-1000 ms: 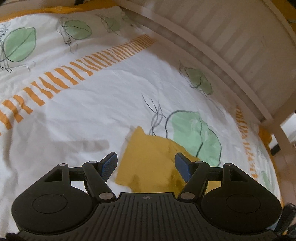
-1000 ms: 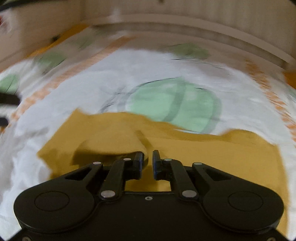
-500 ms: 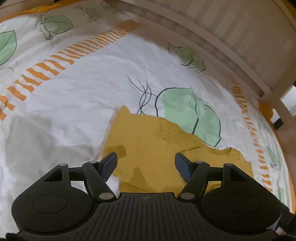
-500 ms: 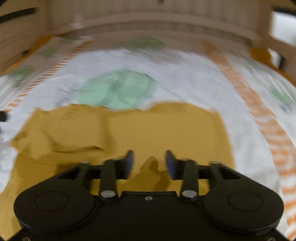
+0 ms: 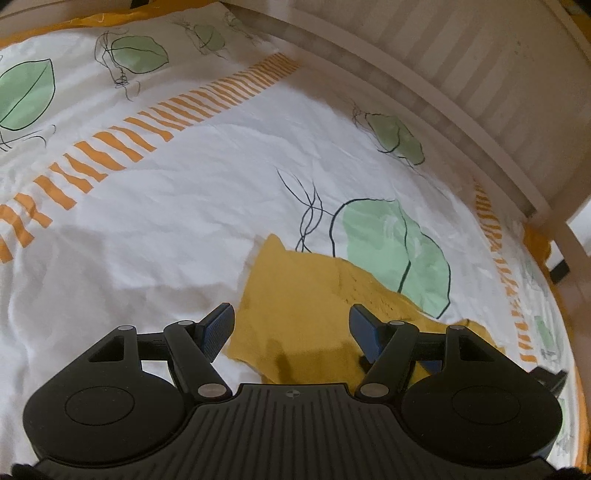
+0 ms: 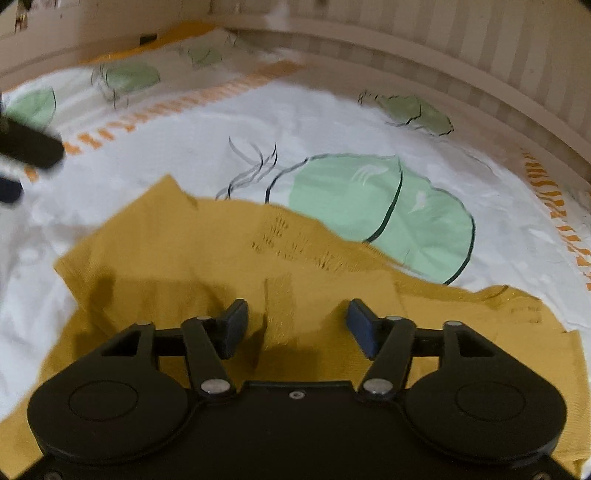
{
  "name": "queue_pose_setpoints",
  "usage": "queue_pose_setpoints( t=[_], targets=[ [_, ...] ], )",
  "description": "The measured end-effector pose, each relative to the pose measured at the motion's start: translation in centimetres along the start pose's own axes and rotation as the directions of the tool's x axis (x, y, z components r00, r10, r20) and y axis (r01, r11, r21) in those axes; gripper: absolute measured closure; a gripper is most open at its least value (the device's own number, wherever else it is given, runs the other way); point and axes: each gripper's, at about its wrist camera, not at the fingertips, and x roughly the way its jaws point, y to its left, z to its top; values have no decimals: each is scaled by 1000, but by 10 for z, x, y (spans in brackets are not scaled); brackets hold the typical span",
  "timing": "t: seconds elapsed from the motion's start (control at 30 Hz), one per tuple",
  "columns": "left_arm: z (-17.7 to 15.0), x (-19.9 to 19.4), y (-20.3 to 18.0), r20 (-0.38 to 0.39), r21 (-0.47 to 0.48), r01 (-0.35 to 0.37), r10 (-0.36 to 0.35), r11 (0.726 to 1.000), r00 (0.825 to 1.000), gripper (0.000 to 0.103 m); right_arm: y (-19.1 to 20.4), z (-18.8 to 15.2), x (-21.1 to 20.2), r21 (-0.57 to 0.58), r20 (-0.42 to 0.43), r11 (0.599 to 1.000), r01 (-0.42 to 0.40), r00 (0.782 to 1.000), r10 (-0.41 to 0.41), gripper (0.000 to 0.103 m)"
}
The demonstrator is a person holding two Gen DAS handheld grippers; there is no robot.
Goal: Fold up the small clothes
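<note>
A mustard-yellow knit garment (image 6: 207, 258) lies flat on a white bed sheet (image 6: 314, 122) printed with green leaves and orange stripes. It also shows in the left wrist view (image 5: 295, 295), its left corner pointing away. My left gripper (image 5: 291, 332) is open and empty, held over the garment's left part. My right gripper (image 6: 295, 326) is open and empty above the garment's middle. The left gripper shows as a dark blur at the left edge of the right wrist view (image 6: 29, 147).
A striped headboard or wall with a pale wooden rail (image 5: 424, 96) curves along the far side of the bed. A wooden bedpost (image 5: 565, 236) stands at the right. An orange sheet edge (image 5: 74, 22) shows at the far left.
My right gripper was shut on a fold of the garment, then opened and let it go. The garment now lies flatter. My left gripper stayed open and shifted a little over the cloth.
</note>
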Motion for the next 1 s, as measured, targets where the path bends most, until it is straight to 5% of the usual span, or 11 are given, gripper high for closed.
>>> queue_pose_setpoints(
  t=[0.07, 0.13, 0.17, 0.2, 0.33, 0.47, 0.57, 0.6, 0.73, 0.87, 1.0],
  targets=[
    [0, 0, 1, -1, -5, 1, -1, 1000, 1000, 36, 4, -6, 1, -31, 5, 999, 27, 1000, -27, 31],
    [0, 1, 1, -3, -2, 1, -1, 1000, 1000, 36, -2, -9, -4, -32, 19, 999, 27, 999, -27, 50],
    [0, 1, 1, -4, 2, 1, -1, 1000, 1000, 36, -7, -9, -7, -18, 16, 1000, 23, 1000, -23, 72],
    [0, 1, 1, -5, 4, 1, -1, 1000, 1000, 36, -17, -8, -13, 16, 18, 1000, 10, 1000, -10, 80],
    [-3, 3, -2, -12, 12, 0, 0, 1000, 1000, 36, -70, -9, -43, 176, 65, 984, 12, 998, -24, 86],
    [-8, 8, -6, -27, 30, -3, 4, 1000, 1000, 36, -128, -26, -57, 347, 22, 937, 39, 999, -50, 86],
    [-12, 13, -10, -38, 51, -10, 12, 999, 999, 36, -165, -49, -58, 469, -20, 882, 40, 999, -34, 80],
    [-13, 14, -11, -42, 56, -12, 14, 998, 999, 36, -173, -57, -58, 500, -12, 866, 10, 1000, -5, 73],
    [-15, 18, -14, -50, 67, -16, 20, 998, 999, 36, -177, -68, -57, 550, 60, 824, -135, 991, 123, 72],
    [-16, 20, -15, -55, 76, -15, 19, 997, 998, 36, -156, -54, -49, 513, 112, 824, -240, 971, 213, 28],
    [-17, 21, -15, -62, 81, -16, 21, 997, 998, 36, -138, -44, -34, 516, 105, 811, -277, 960, 261, 29]
  ],
)
